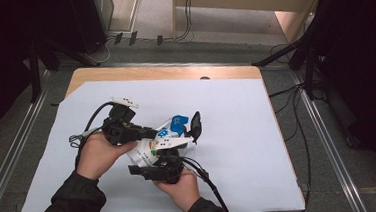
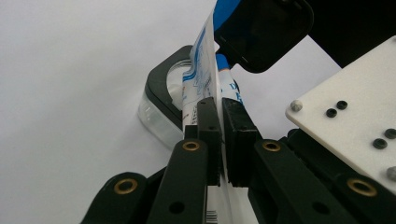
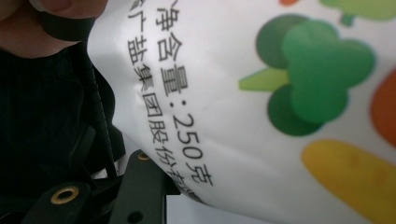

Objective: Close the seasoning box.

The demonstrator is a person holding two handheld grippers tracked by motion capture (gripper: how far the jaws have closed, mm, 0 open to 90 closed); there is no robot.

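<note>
A person stands at the near side of a table (image 1: 214, 74) covered with a white sheet (image 1: 238, 132), holding a two-jaw gripper in each hand. Between the two grippers, lifted off the sheet near the middle of the table, is a white printed pouch (image 1: 154, 147) with blue lettering at one end and drawings of vegetables on its face.

The left gripper (image 2: 220, 126) has its jaws pinched tight on the pouch's thin edge; in the left gripper view the flat film runs straight up between the two black pads, which press on it from both sides. Beyond the pouch in that view lies a small container with a black rim and clear walls (image 2: 161, 100), resting on the sheet (I cannot tell what is in it).

The right gripper (image 1: 167, 157) sits just below the pouch in the high view, held in the person's right hand (image 1: 181, 184). The right gripper view is very close on the pouch's face, with black characters, a green broccoli drawing and a yellow shape; the pouch lies against one black jaw low in the picture, but whether that gripper's jaws actually clamp it, I cannot tell.
</note>
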